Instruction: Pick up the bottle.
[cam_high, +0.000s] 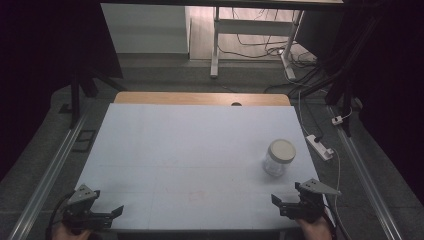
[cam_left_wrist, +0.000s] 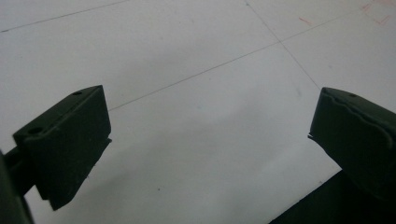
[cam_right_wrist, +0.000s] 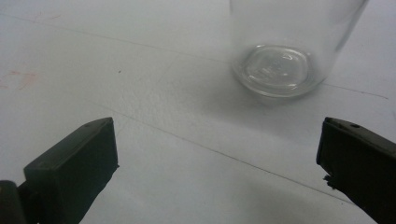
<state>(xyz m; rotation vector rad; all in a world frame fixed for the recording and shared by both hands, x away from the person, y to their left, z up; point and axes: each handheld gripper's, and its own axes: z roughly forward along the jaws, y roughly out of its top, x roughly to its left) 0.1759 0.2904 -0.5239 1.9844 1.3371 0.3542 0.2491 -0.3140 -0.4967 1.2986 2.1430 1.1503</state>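
One clear jar (cam_high: 279, 158) stands upright, lid up, on the white surface (cam_high: 190, 150). Two grippers flank it: the right gripper (cam_high: 286, 202) near its front, the left gripper (cam_high: 106, 210) well apart. Both have their fingers spread, holding nothing.

clear glass jar (cam_high: 279, 158) | pale lid on | upright | table's right side

No legible writing anywhere.
Faint reddish marks on the white desk (cam_high: 190, 150) are too blurred to read; the lidded glass jar (cam_high: 279, 157) bears no readable label.
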